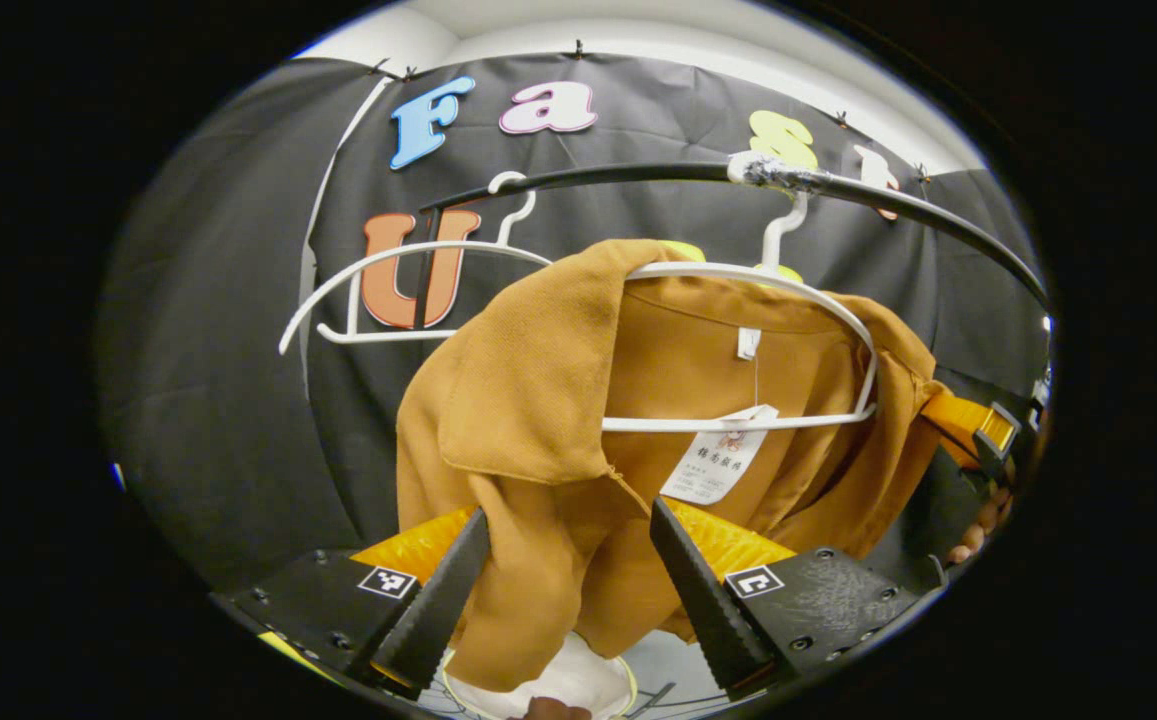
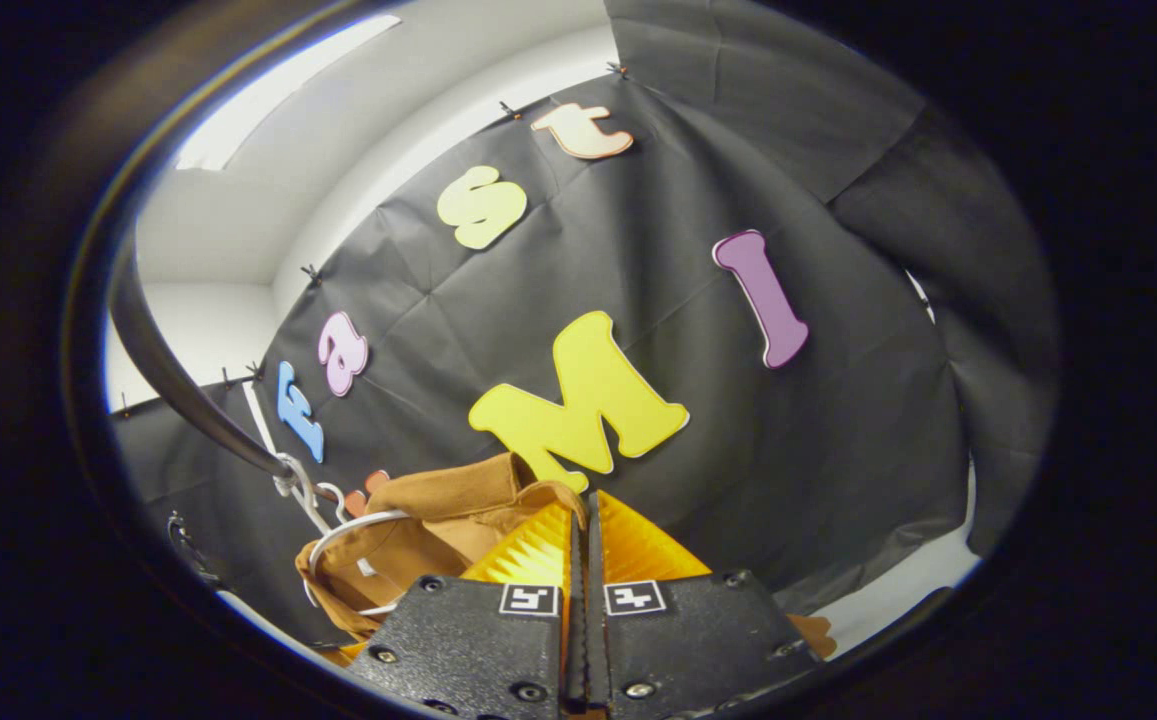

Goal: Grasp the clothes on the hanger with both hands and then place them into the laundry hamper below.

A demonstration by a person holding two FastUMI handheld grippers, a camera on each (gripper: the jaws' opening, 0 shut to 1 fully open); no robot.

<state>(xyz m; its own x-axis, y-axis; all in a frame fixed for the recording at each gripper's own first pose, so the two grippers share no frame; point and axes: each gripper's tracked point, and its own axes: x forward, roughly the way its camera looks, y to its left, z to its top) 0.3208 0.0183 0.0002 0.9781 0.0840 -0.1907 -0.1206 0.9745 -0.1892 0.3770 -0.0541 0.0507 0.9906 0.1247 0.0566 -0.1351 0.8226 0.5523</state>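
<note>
A brown collared shirt (image 1: 538, 400) hangs on a white hanger (image 1: 738, 420) from a black rail (image 1: 618, 175); a paper tag dangles at its neck. My left gripper (image 1: 569, 510) is open, and the shirt's front placket hangs between its two fingers without being pinched. Off to the right, my right gripper (image 1: 973, 425) holds the shirt's far shoulder. In the right gripper view that gripper (image 2: 583, 510) is shut, with brown shirt (image 2: 438, 530) cloth at its tips. A white, light-rimmed hamper (image 1: 578, 685) shows partly below the shirt's hem.
An empty white hanger (image 1: 388, 290) hangs on the rail to the left of the shirt. The black cloth wall (image 1: 238, 400) stands close behind. A hand (image 1: 978, 525) holds the right gripper. The rail (image 2: 178, 390) curves overhead in the right gripper view.
</note>
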